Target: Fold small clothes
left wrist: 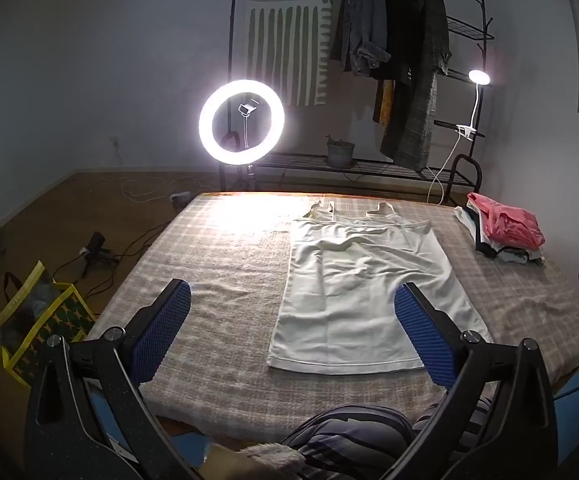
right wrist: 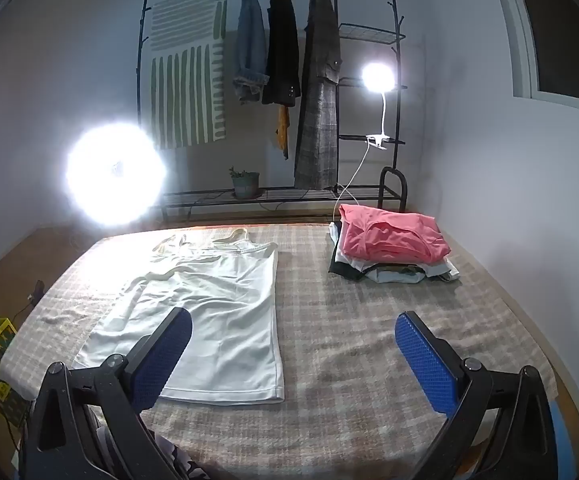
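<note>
A white sleeveless top [left wrist: 365, 288] is laid flat in the middle of the surface [left wrist: 225, 264], with its hem near the front edge and its straps toward the far edge. The left gripper [left wrist: 293, 332] and the right gripper [right wrist: 293, 356] are held above the front edge; the jaws of both are opened wide and nothing is held in them. The fold is probably not yet begun. To do it well, the two hem corners should be gripped at the same moment, and the cloth should be lifted evenly, so that no new wrinkles are made near the straps. A stack of folded clothes [right wrist: 393, 248], with a pink piece on top, is placed at the far right corner. The surface is covered with a checked cloth. Behind it a ring light [left wrist: 241, 122], a clothes rack [right wrist: 273, 92] and a clip lamp [right wrist: 377, 80] are seen.
</note>
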A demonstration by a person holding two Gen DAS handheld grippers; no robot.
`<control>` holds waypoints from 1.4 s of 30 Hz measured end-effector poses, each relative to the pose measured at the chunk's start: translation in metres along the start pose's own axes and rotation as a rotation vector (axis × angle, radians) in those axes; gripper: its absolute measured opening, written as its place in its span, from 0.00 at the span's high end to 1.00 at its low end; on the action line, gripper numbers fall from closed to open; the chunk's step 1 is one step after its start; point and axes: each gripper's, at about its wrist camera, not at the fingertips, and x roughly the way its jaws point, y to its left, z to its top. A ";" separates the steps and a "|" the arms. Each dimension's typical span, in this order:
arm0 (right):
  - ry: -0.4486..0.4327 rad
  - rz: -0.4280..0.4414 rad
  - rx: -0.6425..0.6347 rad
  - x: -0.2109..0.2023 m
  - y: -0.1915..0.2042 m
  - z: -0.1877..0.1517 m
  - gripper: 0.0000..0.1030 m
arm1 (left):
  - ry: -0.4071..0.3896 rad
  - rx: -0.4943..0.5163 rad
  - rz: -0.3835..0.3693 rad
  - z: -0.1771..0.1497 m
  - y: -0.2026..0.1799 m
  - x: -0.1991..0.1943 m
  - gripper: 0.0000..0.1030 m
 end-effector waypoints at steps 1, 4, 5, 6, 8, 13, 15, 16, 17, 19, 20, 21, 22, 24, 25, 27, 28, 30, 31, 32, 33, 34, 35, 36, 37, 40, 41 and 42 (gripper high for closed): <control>0.001 0.000 -0.004 0.000 0.000 0.000 0.00 | 0.000 0.004 -0.003 0.000 0.000 0.001 0.00; -0.020 -0.005 -0.011 -0.003 -0.002 0.000 0.00 | -0.021 0.002 0.012 -0.001 -0.001 -0.001 0.00; -0.021 -0.009 -0.017 -0.004 0.000 0.000 0.00 | -0.021 0.001 0.013 -0.001 -0.002 -0.001 0.00; -0.021 -0.009 -0.016 -0.005 0.000 0.001 0.00 | -0.023 0.003 0.014 -0.002 -0.001 -0.001 0.00; -0.019 -0.010 -0.018 -0.004 0.002 0.000 0.00 | -0.022 0.003 0.015 0.001 0.000 -0.002 0.00; -0.034 -0.009 -0.010 -0.008 0.003 0.001 0.00 | -0.036 0.008 0.024 0.002 -0.006 -0.005 0.00; -0.036 -0.003 -0.007 -0.008 0.003 0.000 0.00 | -0.044 0.002 0.027 0.004 -0.004 -0.009 0.00; -0.035 0.000 -0.005 -0.008 0.003 0.001 0.00 | -0.046 0.002 0.027 0.004 -0.004 -0.010 0.00; -0.035 0.002 -0.005 -0.008 0.004 0.001 0.00 | -0.047 -0.001 0.023 0.005 -0.003 -0.010 0.00; -0.035 0.006 -0.003 -0.007 0.004 0.002 0.00 | -0.047 -0.005 0.019 0.006 -0.001 -0.010 0.00; -0.034 0.009 -0.003 -0.007 0.005 0.001 0.00 | -0.047 -0.004 0.020 0.006 -0.001 -0.010 0.00; -0.034 0.011 -0.002 -0.007 0.005 0.001 0.00 | -0.047 -0.004 0.020 0.007 0.000 -0.011 0.00; -0.033 0.014 -0.001 -0.007 0.005 0.001 0.00 | -0.046 -0.004 0.018 0.008 0.000 -0.011 0.00; -0.031 0.017 0.002 -0.007 0.004 0.001 0.00 | -0.042 -0.006 0.014 0.008 0.001 -0.010 0.00; -0.030 0.020 0.002 -0.006 0.004 0.001 0.00 | -0.041 -0.007 0.013 0.009 0.002 -0.010 0.00; -0.029 0.021 0.002 -0.006 0.004 0.000 0.00 | -0.040 -0.007 0.014 0.009 0.002 -0.010 0.00; -0.029 0.020 0.002 -0.006 0.004 0.000 0.00 | -0.040 -0.008 0.014 0.009 0.002 -0.009 0.00; -0.030 0.019 0.003 -0.006 0.004 0.000 0.00 | -0.040 -0.006 0.014 0.008 0.001 -0.009 0.00; -0.030 0.020 0.002 -0.006 0.004 0.001 0.00 | -0.041 -0.006 0.016 0.008 0.001 -0.009 0.00; -0.029 0.021 0.002 -0.006 0.004 0.001 0.00 | -0.042 -0.005 0.017 0.008 0.001 -0.009 0.00; -0.029 0.021 0.001 -0.006 0.003 0.001 0.00 | -0.043 -0.005 0.017 0.008 0.001 -0.009 0.00; -0.029 0.021 0.002 -0.006 0.003 0.001 0.00 | -0.043 -0.005 0.017 0.008 0.000 -0.009 0.00; -0.029 0.022 0.001 -0.006 0.003 0.001 0.00 | -0.045 -0.004 0.018 0.008 0.001 -0.009 0.00; -0.030 0.023 0.001 -0.006 0.003 0.001 0.00 | -0.043 -0.003 0.018 0.009 0.000 -0.008 0.00; -0.030 0.022 0.001 -0.006 0.003 0.001 0.00 | -0.043 -0.004 0.016 0.009 0.000 -0.008 0.00; -0.031 0.021 0.002 -0.006 0.003 0.002 0.00 | -0.045 -0.002 0.018 0.009 -0.001 -0.008 0.00; -0.031 0.020 0.002 -0.006 0.004 0.002 0.00 | -0.045 -0.002 0.018 0.009 -0.001 -0.008 0.00; -0.032 0.019 0.001 -0.005 0.004 0.002 0.00 | -0.045 -0.002 0.017 0.009 -0.002 -0.008 0.00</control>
